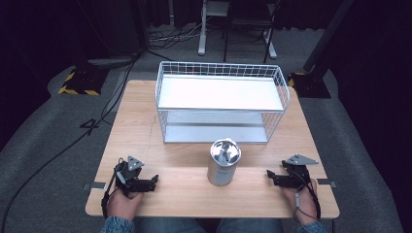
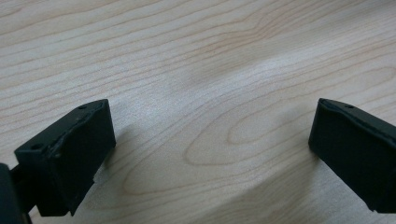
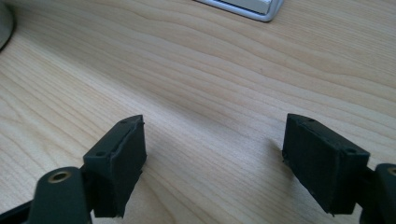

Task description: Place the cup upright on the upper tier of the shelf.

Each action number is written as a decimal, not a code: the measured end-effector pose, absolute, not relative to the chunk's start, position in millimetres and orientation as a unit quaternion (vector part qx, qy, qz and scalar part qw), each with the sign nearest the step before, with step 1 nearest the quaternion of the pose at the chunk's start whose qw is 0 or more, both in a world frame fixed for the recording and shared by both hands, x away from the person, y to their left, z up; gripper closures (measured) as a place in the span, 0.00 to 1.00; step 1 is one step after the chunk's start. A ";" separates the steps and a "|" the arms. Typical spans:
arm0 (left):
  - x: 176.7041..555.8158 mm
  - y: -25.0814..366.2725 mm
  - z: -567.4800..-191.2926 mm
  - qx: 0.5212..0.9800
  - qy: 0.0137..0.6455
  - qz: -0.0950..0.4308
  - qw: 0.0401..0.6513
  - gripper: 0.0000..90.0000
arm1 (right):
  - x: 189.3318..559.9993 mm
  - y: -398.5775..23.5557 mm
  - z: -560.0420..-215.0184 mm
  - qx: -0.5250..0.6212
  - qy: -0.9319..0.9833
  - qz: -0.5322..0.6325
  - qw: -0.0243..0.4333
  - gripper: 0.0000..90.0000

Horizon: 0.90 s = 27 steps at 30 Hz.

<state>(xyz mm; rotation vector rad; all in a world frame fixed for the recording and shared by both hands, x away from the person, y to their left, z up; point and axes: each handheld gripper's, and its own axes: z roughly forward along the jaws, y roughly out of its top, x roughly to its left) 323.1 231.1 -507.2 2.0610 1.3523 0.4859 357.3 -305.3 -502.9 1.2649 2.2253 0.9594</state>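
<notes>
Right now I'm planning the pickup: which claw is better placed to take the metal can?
Right, narrowly. The right claw sits slightly nearer the metal can than the left claw; both are open and point toward it across the bare table.

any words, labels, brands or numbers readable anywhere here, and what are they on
None can be read.
The metal can between the left tool and the right tool shows a plain grey side with no label.
The wire rack and the wooden table carry no print.
A mark on the floor left of the table looks like a "4", but it is too blurred to be sure.
</notes>
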 end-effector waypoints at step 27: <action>323.4 231.1 -507.1 0.780 0.513 0.184 0.308 0.01 | 336.2 -275.0 -456.2 0.369 0.781 0.473 0.176 0.00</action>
